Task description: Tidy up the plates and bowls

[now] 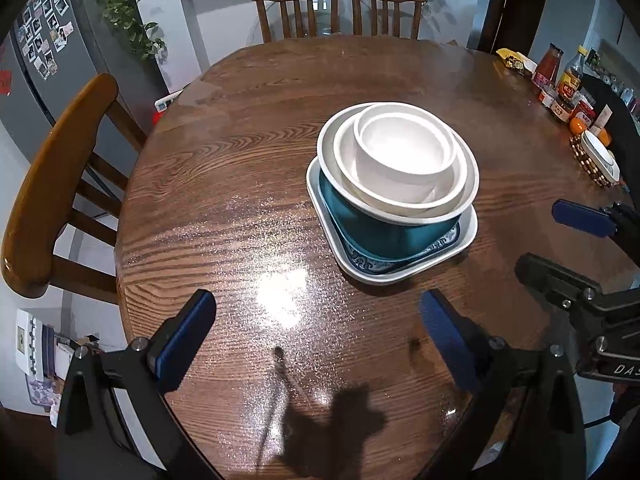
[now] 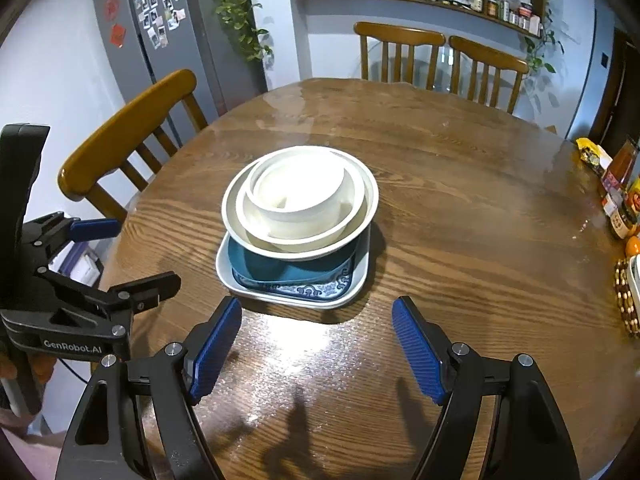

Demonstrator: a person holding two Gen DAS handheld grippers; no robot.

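One stack of dishes stands in the middle of the round wooden table point(image 1: 224, 184). A white square plate point(image 1: 468, 236) is at the bottom, then a blue patterned plate point(image 1: 360, 258), a teal dish point(image 1: 384, 236) and three nested white bowls point(image 1: 404, 148). The stack also shows in the right wrist view point(image 2: 300, 216). My left gripper point(image 1: 316, 340) is open and empty, short of the stack. My right gripper point(image 2: 316, 344) is open and empty, just in front of the stack. Each gripper shows at the edge of the other's view, the right one point(image 1: 560, 248) and the left one point(image 2: 132, 256).
Wooden chairs stand at the left point(image 1: 52, 184) and at the far side point(image 1: 296, 8). Sauce bottles and jars point(image 1: 564, 84), oranges and a beaded mat with a white dish point(image 1: 596, 156) line the table's right edge. A fridge point(image 2: 168, 32) stands back left.
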